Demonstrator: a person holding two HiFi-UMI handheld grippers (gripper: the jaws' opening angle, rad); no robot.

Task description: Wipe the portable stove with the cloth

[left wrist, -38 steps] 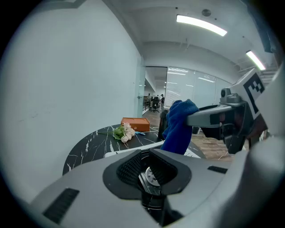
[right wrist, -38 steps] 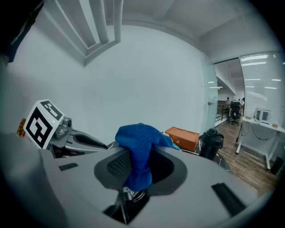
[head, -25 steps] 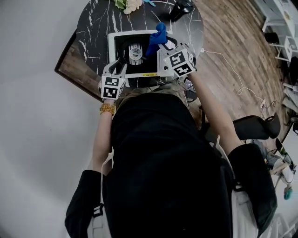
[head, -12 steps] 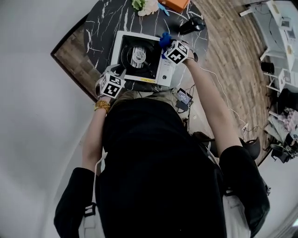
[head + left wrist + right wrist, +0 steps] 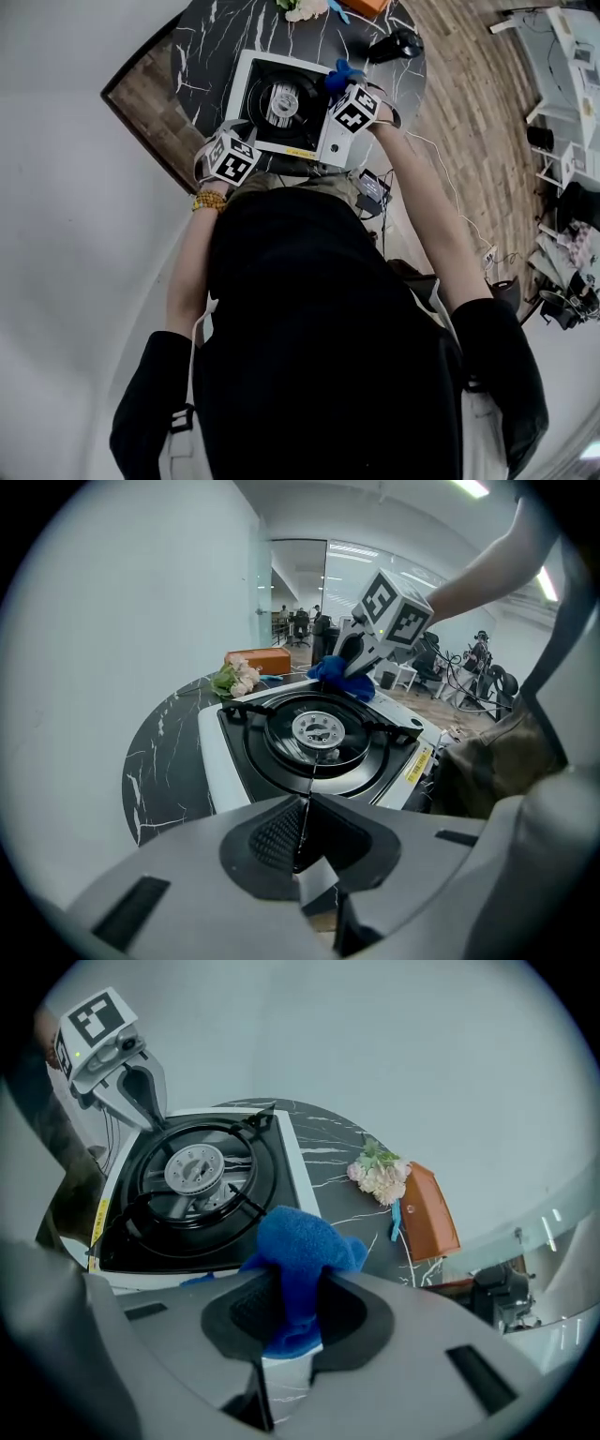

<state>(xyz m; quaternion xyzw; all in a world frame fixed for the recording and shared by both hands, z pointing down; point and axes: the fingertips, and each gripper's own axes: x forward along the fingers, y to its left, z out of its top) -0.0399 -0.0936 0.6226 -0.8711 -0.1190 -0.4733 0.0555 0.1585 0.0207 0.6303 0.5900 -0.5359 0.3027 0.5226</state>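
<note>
Blue cloth (image 5: 298,1246) pinched in right claw (image 5: 289,1302), left claw (image 5: 305,829) empty, both just closed; yellow label (image 5: 419,761) on stove (image 5: 214,766) illegible.

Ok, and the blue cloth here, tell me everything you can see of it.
The blue cloth looks like soft terry or microfibre, bunched into a wad. The right tool, whose jaws have just been closing, is shut on it: a fold is pinched between the pads and the rest bulges out ahead of them. It sits at the white side of the portable stove, beside the black burner well. I cannot tell whether it presses on the surface. No dirt or wetness shows.
</note>
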